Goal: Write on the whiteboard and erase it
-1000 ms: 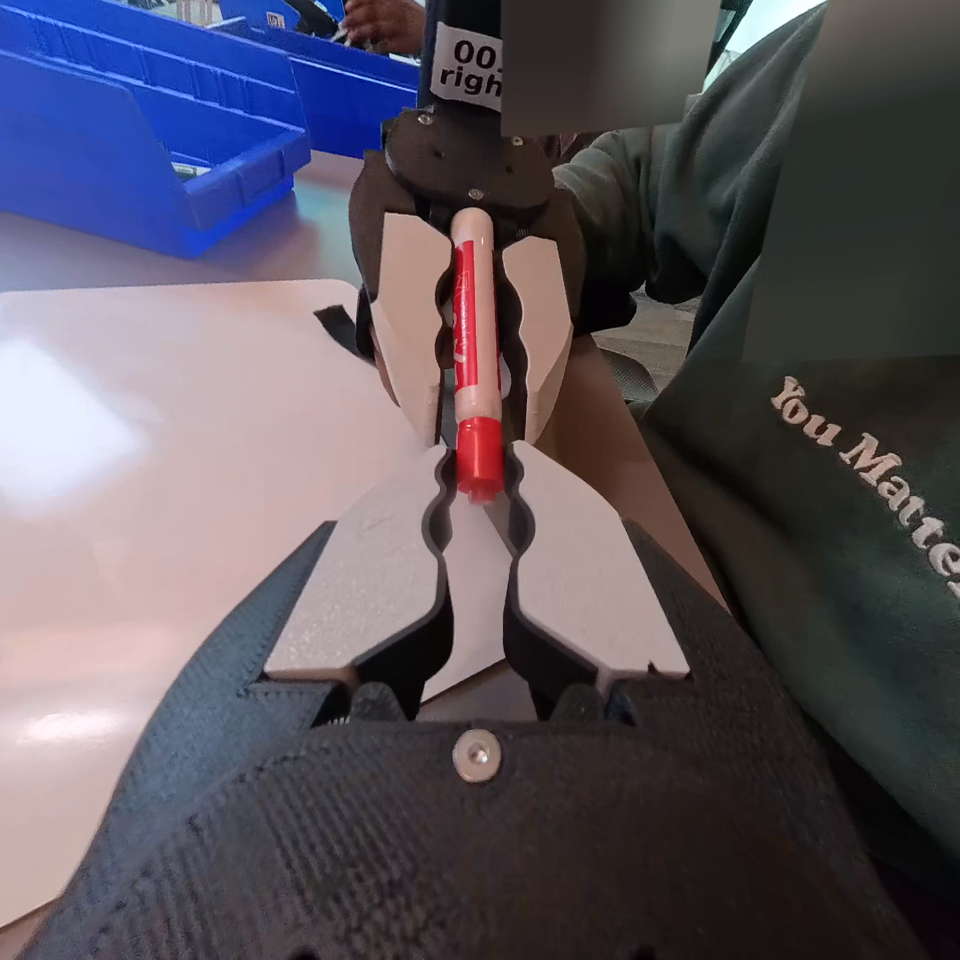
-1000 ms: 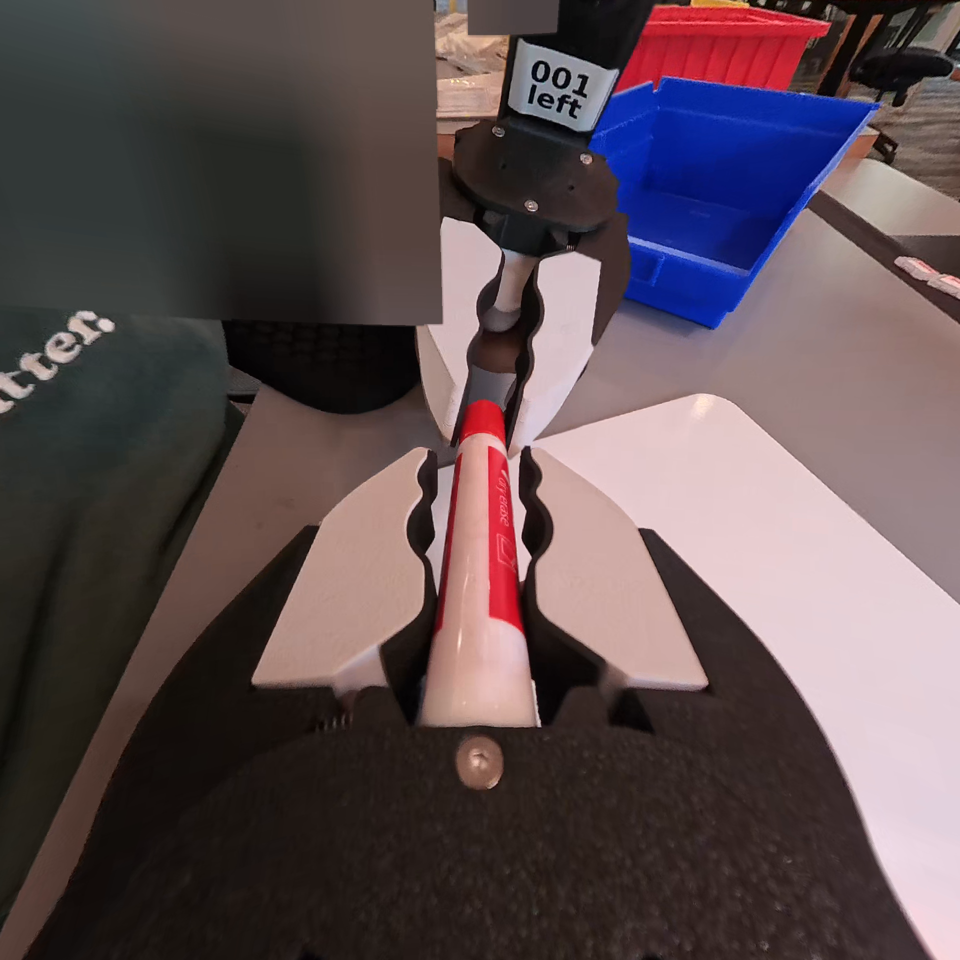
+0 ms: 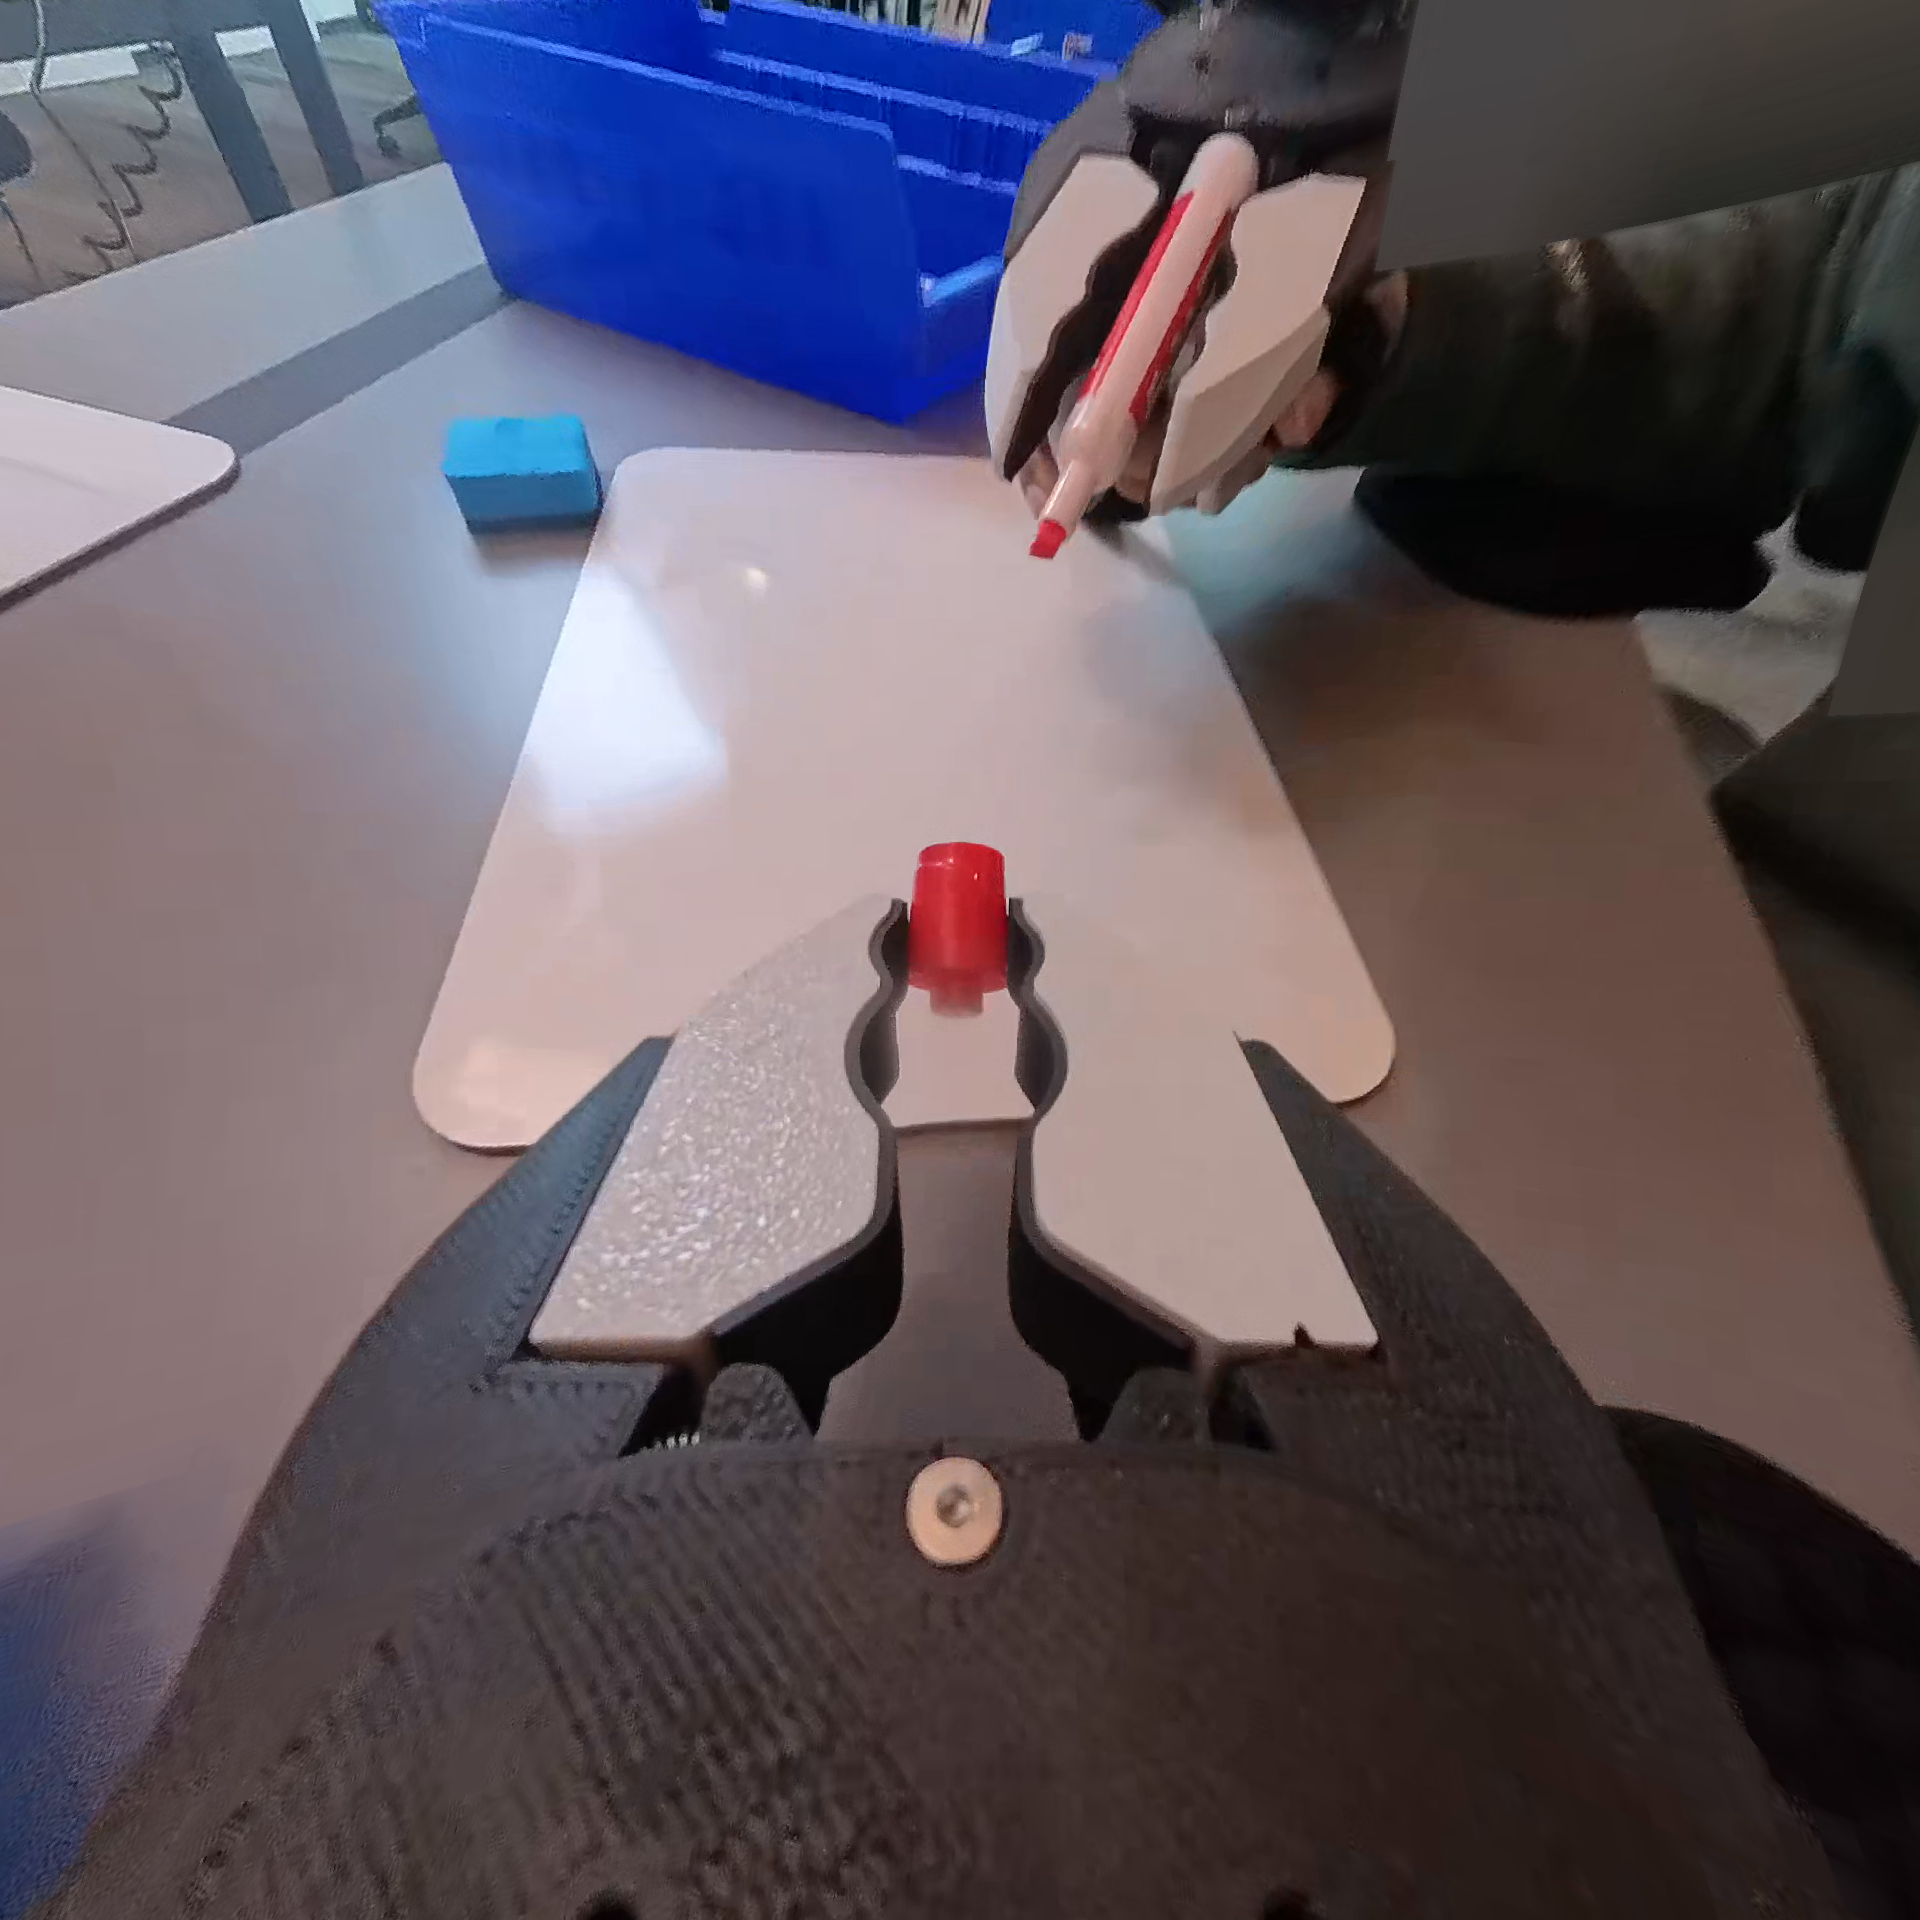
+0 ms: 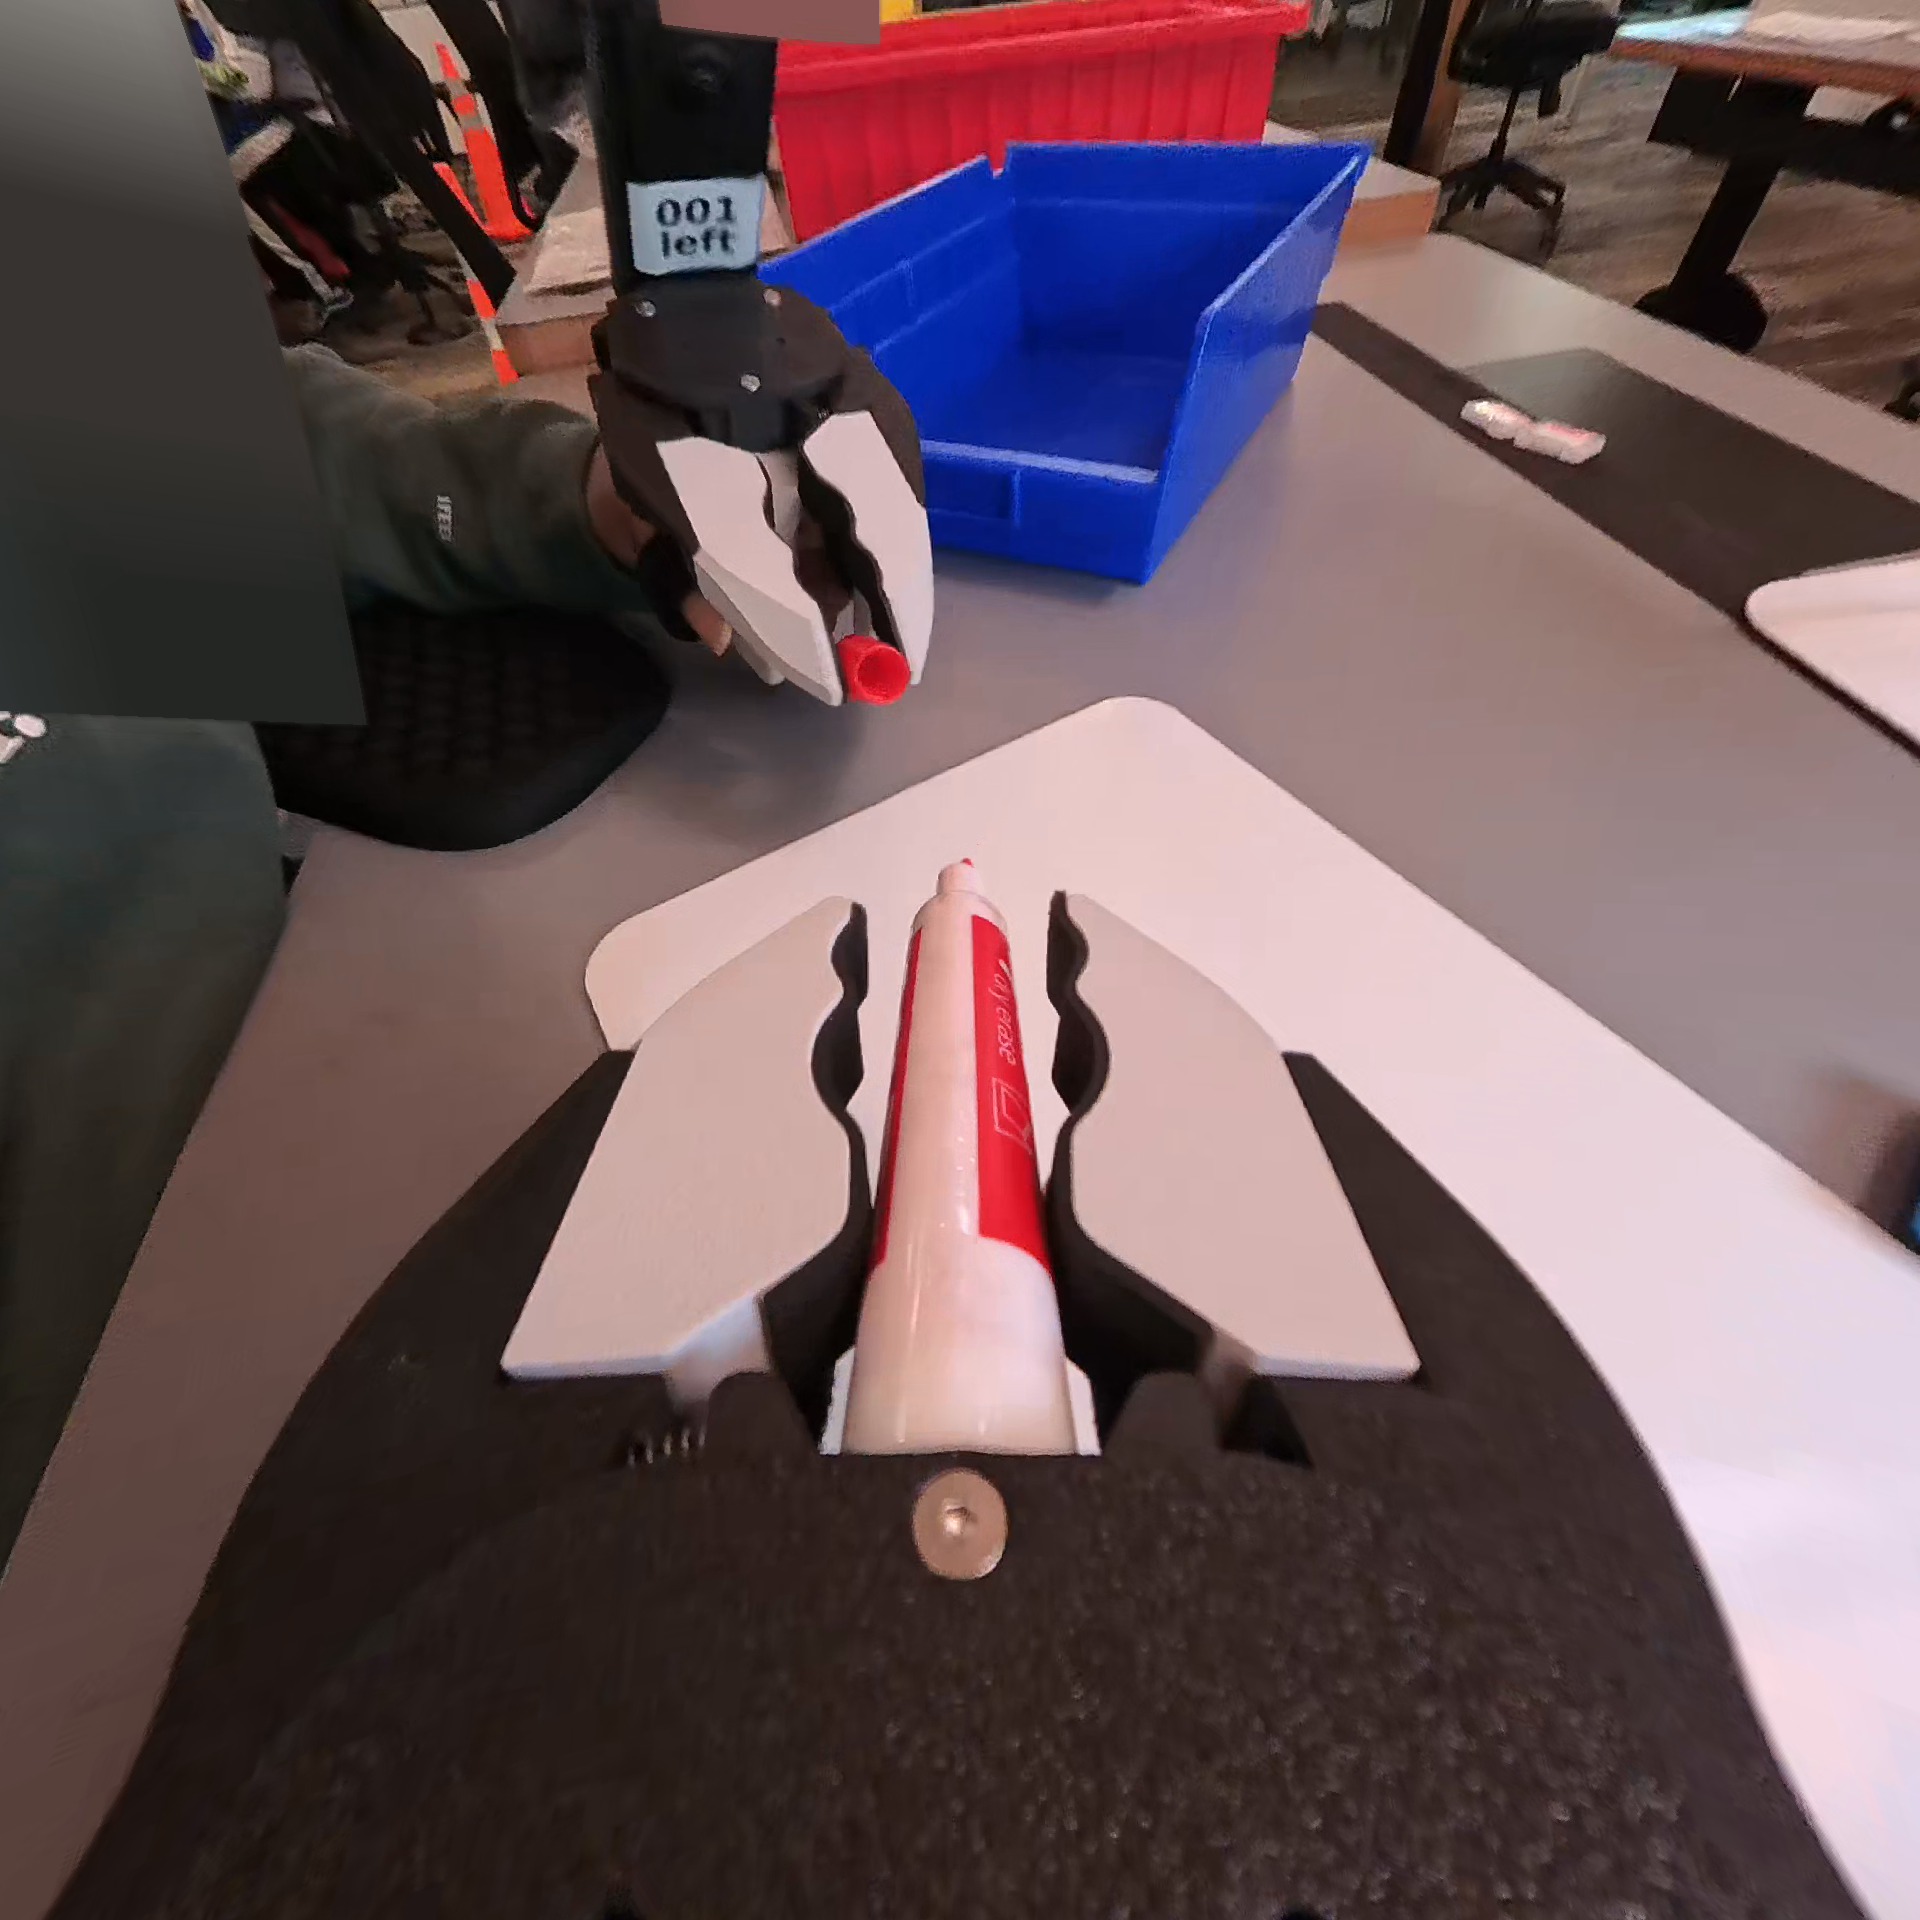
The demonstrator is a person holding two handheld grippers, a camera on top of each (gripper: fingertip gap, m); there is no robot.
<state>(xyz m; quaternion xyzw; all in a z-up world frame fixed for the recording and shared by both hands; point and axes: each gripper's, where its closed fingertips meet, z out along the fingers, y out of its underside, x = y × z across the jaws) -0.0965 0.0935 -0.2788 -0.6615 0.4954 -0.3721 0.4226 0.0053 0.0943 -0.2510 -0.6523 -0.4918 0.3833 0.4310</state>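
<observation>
In the left wrist view, the left gripper [image 3: 956, 935] is clenched on a red marker cap [image 3: 957, 920], pinched between its fingertips above the near end of the whiteboard [image 3: 831, 748]. The whiteboard lies flat on the grey table [image 3: 260, 779], blank as far as the view shows. At 1 o'clock the right gripper [image 3: 1117, 473] grasps the uncapped red dry-erase marker [image 3: 1127, 343], tilted down, its red tip just above or at the board's far edge; contact cannot be told. A blue eraser [image 3: 520, 483] sits at 11 o'clock, just beside the board's far left corner. A blue bin [image 3: 707, 197] stands behind it at 12 o'clock.

In the right wrist view, the right gripper [image 4: 956, 909] holds the marker [image 4: 961, 1122] lengthwise between its fingers, tip forward over the whiteboard [image 4: 1351, 987]. At 11 o'clock the left gripper [image 4: 852, 665] hangs over the table [image 4: 1403, 623] off the board's corner, the cap [image 4: 871, 670] in its tips. The blue bin [image 4: 1091, 343] sits at 12 o'clock, a red bin [image 4: 1039, 104] behind it.
</observation>
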